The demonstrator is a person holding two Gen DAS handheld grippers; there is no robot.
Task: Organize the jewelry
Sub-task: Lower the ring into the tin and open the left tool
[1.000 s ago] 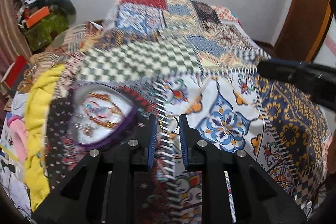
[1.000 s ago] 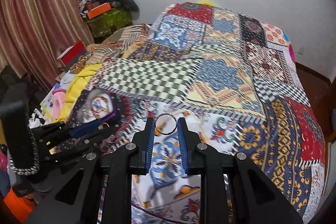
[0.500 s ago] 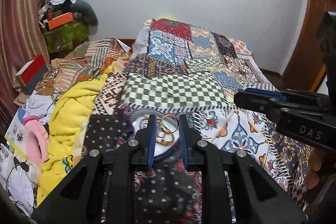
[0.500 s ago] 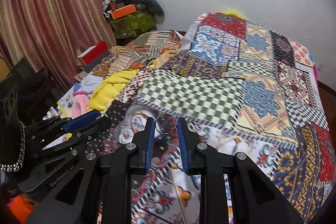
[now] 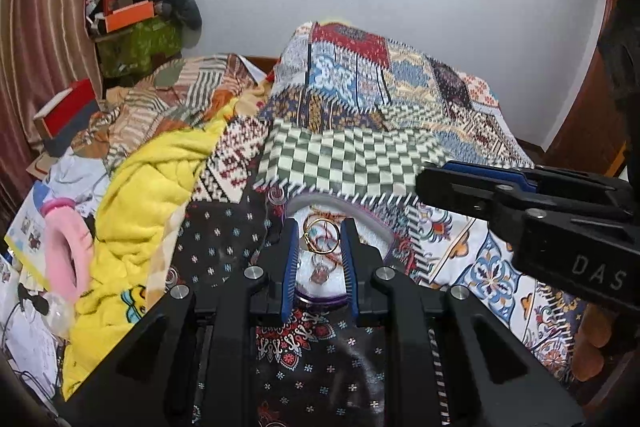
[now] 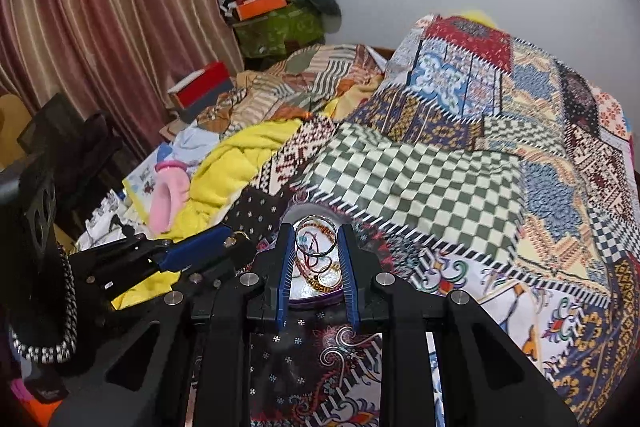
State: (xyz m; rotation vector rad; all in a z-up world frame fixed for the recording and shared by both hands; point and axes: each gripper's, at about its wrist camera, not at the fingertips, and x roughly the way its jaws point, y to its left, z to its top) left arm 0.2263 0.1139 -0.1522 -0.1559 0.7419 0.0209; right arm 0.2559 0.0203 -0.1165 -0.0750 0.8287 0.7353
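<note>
Both grippers hang over the same round dish [image 5: 374, 223], a white-lined container with a purple rim that sits on the patchwork bedspread [image 5: 360, 163], and each is pinched narrow on a hoop of jewelry. The left gripper [image 5: 319, 245] grips a thin gold ring [image 5: 320, 237] between its blue pads, the hoop standing upright directly above the dish; the right gripper [image 6: 316, 243] clamps a silver ring [image 6: 316, 235] in the same way, also over the dish, whose near rim [image 6: 316, 299] shows between its fingers. Inside the dish lie several pieces already: in the right wrist view a gold bangle [image 6: 320, 283] and some reddish looped strands, and in the left wrist view a small pendant-like piece [image 5: 320, 273], though the tangle is too blurred to count. So the gathering looks well under way, with part of the collection in place and two rings about to join it. Left to do, by my reading, is to lower and release both hoops into the dish without the two tools knocking each other, as they crowd the same spot. One small pale ring [image 5: 277, 194] appears to lie on the cloth just beyond the dish, so at least that may need collecting
</note>
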